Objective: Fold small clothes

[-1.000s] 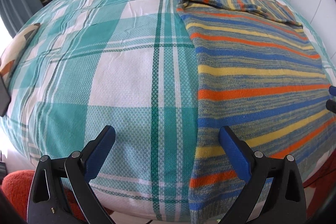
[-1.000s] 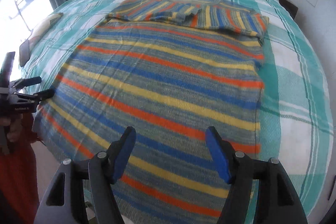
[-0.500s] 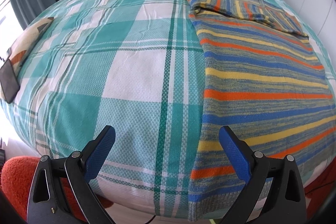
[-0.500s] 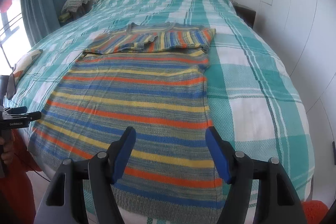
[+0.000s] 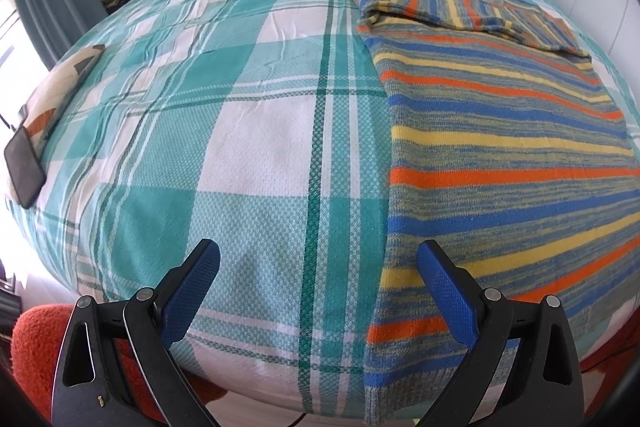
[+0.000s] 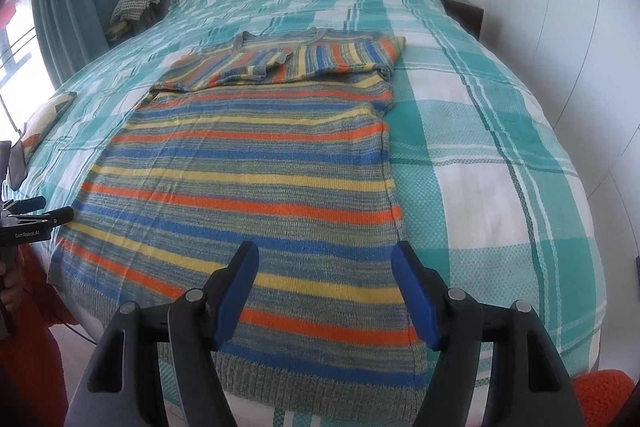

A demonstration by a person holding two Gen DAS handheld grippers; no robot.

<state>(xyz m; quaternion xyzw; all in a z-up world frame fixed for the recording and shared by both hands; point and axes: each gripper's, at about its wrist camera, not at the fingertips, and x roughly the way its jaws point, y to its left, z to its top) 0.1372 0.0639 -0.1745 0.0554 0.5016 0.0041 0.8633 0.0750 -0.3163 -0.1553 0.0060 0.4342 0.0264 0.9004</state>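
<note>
A striped knit sweater in blue, orange, yellow and grey lies flat on the bed, its sleeves folded across the chest at the far end. Its hem hangs at the bed's near edge. In the left wrist view the sweater fills the right side. My right gripper is open and empty above the hem near the sweater's right side. My left gripper is open and empty over the bedspread, just left of the sweater's left edge. The left gripper also shows in the right wrist view at the far left.
The bed has a teal and white plaid bedspread. A dark phone and a patterned cushion lie at the bed's left edge. Folded cloth sits by the curtain. A dark nightstand and white wall stand to the right.
Both grippers have pulled back toward the foot of the bed and tilted up, so more of the bed and the headboard shows. Both stay open. The sweater has not moved.
</note>
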